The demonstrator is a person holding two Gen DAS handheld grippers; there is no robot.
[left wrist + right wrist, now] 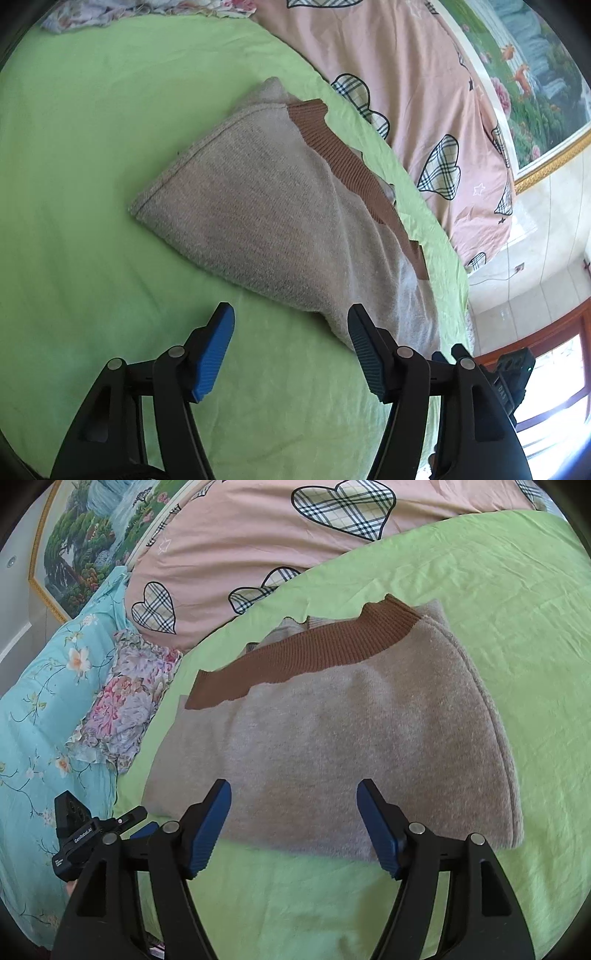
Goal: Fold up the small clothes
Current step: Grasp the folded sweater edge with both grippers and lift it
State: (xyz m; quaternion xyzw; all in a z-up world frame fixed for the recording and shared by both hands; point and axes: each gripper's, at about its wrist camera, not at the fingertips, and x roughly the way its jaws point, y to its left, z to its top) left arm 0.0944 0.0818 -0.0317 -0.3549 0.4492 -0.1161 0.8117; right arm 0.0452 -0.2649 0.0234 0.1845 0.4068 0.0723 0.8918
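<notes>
Garment: grey knit sweater (332,746) with a brown ribbed band (303,657), lying on the green bed sheet (517,627).
Fold state: it reads as already folded into a compact, layered bundle; in the right wrist view the near edge is thick and straight, and extra layers peek out beyond the band at about 11 o'clock.
Done so far, as judged: at least one fold is in, and the bundle rests flat with no part lifted.
Left to do, as judged: perhaps one more halving or a tidy-up of the uneven far edge; whether other clothes wait cannot be told.
Left gripper (291,314): jaws spread, nothing between the pads; no earlier view to compare.
Sweater relative to left jaws: body stretches from 12 to 2 o'clock ahead of them; its near corner lies just beside the right-hand pad, and contact there cannot be told.
Right gripper (293,788): jaws spread and empty.
Sweater relative to right jaws: directly ahead at 12 o'clock, its near folded edge running across the gap between the pads, seemingly below them, not pinched.
Surroundings: pink quilt with plaid hearts (258,539) beyond the sheet at 12 o'clock; floral fabric (125,698) at 9 o'clock.
</notes>
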